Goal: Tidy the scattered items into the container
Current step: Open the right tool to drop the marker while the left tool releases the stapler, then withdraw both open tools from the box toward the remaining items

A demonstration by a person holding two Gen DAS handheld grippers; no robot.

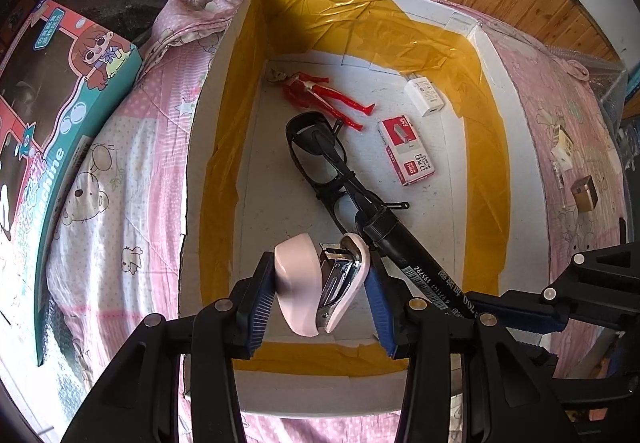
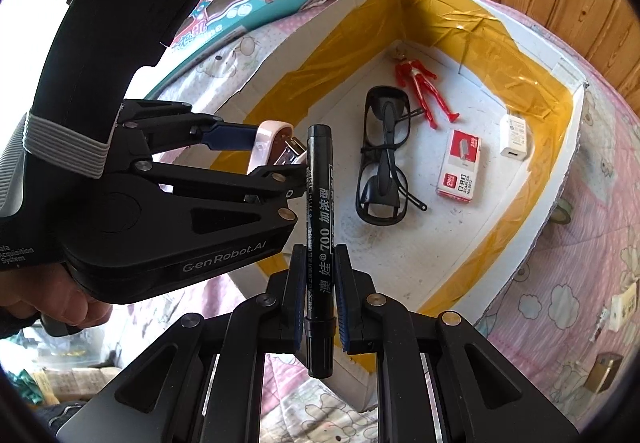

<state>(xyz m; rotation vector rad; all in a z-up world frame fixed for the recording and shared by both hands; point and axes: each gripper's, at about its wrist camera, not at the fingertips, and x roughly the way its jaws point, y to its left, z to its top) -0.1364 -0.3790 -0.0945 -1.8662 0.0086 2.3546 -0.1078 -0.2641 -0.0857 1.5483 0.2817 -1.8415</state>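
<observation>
Jaws clamp stapler, marker, above box

- We cannot read the fine print on the white charger in the box's far corner; it is too small in both views.
- In the right wrist view the left gripper hides most of the pink stapler, leaving only one end showing.
- The toy carton at the left of the left wrist view is cut off by the frame's edge.
- The small items on the bedspread at the right edge are too small and warped for us to identify.
- The hand at lower left of the right wrist view is cropped by the edge.
</observation>
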